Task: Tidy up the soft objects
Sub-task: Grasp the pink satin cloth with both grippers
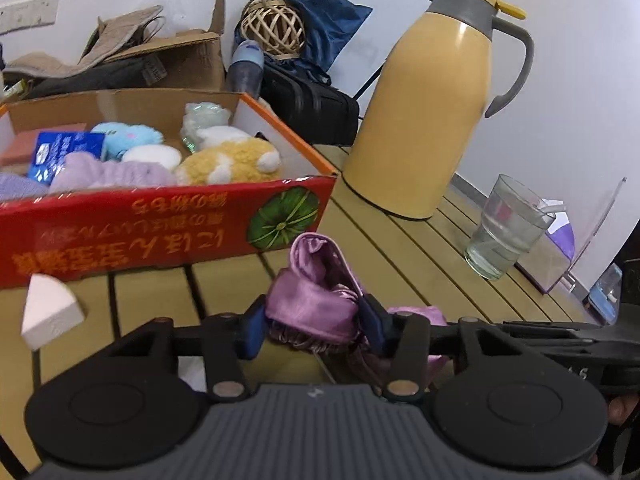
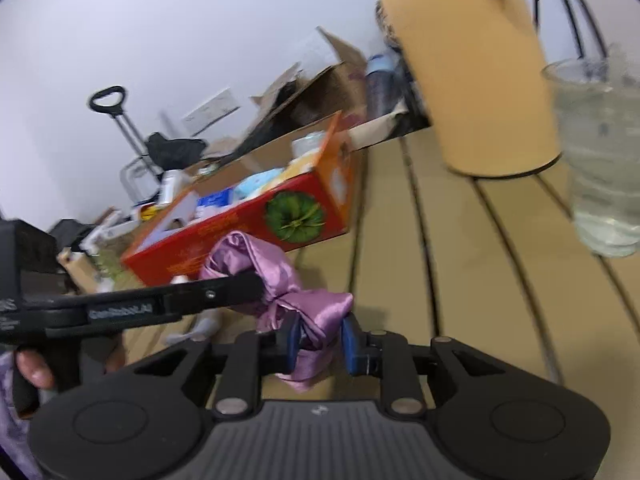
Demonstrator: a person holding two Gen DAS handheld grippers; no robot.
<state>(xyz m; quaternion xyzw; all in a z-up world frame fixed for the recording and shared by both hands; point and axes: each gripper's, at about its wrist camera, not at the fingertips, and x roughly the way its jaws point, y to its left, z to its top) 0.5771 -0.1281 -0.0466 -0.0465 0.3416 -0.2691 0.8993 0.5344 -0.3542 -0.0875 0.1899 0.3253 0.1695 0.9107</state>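
yellow thermos jug (image 1: 424, 112) with grey handle stands upright on the slatted counter (image 1: 400, 256). a glass of water (image 1: 506, 230) stands near it. behind: black case (image 1: 316, 110), woven rattan ball (image 1: 274, 30), blue cloth (image 1: 332, 24).

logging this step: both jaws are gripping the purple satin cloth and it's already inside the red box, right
Not quite. Both grippers do hold the purple satin cloth, but it is not in the red box; it is outside, over the slatted table in front of the box, as the left wrist view shows.

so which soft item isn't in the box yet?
The purple satin cloth: it lies on the slatted table in front of the red box, between both grippers' fingers. The plush toys are already inside.
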